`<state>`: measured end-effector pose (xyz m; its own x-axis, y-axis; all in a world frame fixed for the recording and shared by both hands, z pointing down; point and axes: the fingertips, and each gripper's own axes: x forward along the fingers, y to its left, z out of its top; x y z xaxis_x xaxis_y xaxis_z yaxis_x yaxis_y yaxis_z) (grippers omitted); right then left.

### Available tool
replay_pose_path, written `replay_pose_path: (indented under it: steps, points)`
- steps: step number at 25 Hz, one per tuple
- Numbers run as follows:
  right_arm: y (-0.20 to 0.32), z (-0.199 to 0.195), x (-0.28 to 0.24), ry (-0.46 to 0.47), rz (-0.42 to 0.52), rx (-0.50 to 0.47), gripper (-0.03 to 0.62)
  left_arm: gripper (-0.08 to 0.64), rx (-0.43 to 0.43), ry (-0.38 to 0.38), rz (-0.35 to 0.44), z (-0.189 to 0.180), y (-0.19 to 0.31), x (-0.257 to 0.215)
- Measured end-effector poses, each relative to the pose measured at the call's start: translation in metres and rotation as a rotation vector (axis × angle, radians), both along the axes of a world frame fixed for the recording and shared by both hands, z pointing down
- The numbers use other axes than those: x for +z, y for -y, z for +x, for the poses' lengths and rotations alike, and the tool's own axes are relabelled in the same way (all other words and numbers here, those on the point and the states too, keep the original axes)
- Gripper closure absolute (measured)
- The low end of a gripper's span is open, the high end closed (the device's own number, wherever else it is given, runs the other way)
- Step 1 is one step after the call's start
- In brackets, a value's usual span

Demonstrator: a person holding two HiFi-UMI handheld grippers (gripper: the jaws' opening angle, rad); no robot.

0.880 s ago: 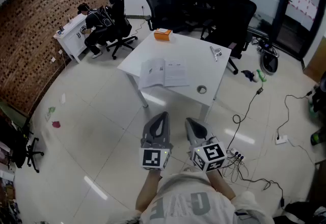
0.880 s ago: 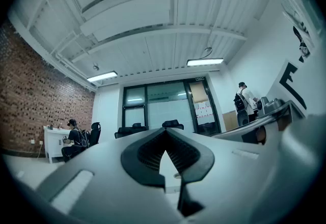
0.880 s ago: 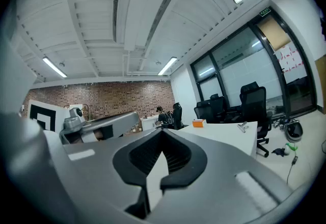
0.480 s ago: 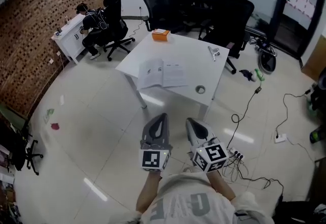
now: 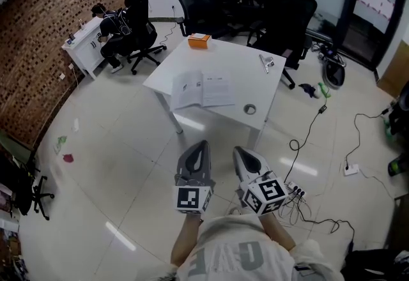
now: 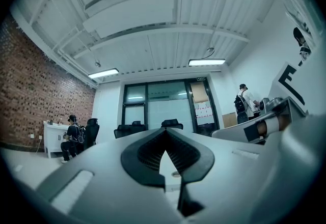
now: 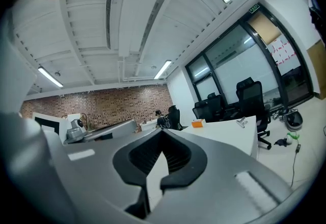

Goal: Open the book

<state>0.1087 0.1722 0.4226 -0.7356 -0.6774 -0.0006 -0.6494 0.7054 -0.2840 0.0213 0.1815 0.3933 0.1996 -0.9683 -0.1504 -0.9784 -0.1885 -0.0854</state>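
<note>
Both claws sit low and close to the torso, well apart from the table (image 5: 255, 82); left gripper (image 5: 202, 145) has its jaws pressed together on nothing, right gripper (image 5: 238, 152) likewise closed and empty; both point roughly level across the room.

Book (image 5: 203, 89) lies on the table's near-left part, spread flat with two pale pages up; the task reads as already done, or nearly; nothing holds the pages down.

If another page needs turning: walk in first, then open one claw and slide a jaw tip under the page's free edge, lifting slowly so the sheet arcs over rather than creasing; the other claw can rest on the opposite page.

Room: open tile between person and table; book's near edge is close to the table edge, so push inward, not outward; a small ring (image 5: 250, 109) sits just right of the book; cables (image 5: 319, 120) trail on the floor to the right; chairs (image 5: 291, 15) crowd the far side.
</note>
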Motion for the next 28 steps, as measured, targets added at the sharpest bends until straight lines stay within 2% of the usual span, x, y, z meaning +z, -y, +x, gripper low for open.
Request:
replay_pose_path:
  steps: [4, 17, 22, 28]
  points:
    - [0.003, 0.004, 0.004, 0.013, -0.015, 0.000, 0.591, 0.543, -0.001, -0.002, -0.011, 0.002, 0.002, -0.001]
    - [0.017, -0.004, 0.040, -0.044, -0.117, -0.057, 0.589, 0.543, -0.044, -0.054, -0.077, -0.012, 0.024, 0.036]
    - [0.050, -0.018, 0.058, -0.085, -0.151, -0.087, 0.589, 0.543, -0.029, -0.092, -0.089, -0.022, 0.064, 0.048]
    - [0.113, -0.040, 0.066, -0.091, -0.172, -0.052, 0.589, 0.543, 0.003, -0.094, -0.085, -0.039, 0.129, 0.048]
